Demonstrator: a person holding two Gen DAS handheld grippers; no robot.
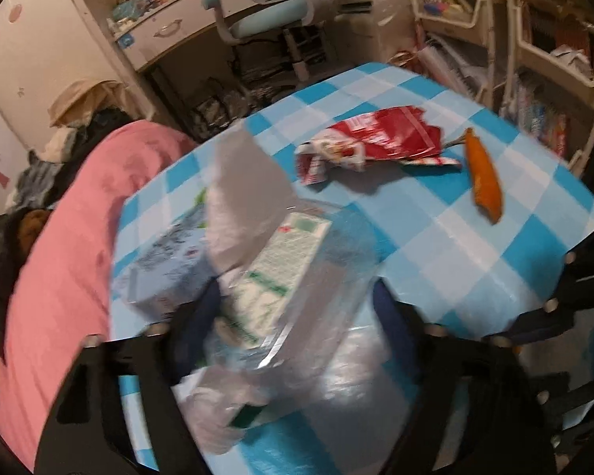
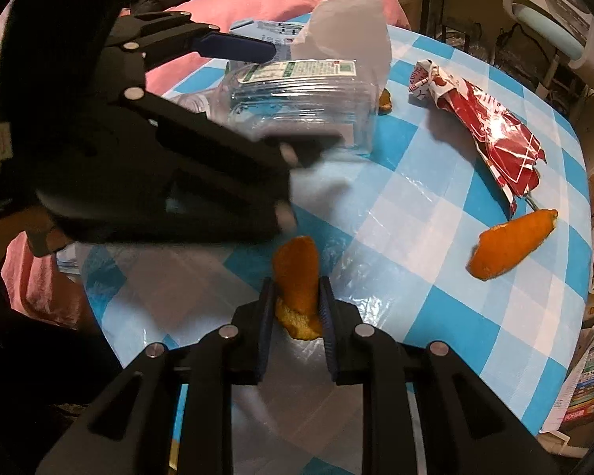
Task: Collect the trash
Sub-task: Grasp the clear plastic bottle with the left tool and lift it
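The left gripper straddles a clear plastic container with a green-and-white label, its jaws spread on either side and not visibly pressing it; a white plastic bag rises just beyond. The right gripper pinches a piece of orange peel between its blue pads. Ahead and right of those jaws lie a second orange peel and a crumpled red wrapper. All rest on a blue-and-white checked table, beside pink bedding.

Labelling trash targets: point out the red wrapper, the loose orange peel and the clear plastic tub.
red wrapper [image 2: 495,118], right wrist view, crumpled middle.
loose orange peel [image 2: 511,243], right wrist view, outer skin, centre.
clear plastic tub [image 2: 309,99], right wrist view, ribbed side wall.
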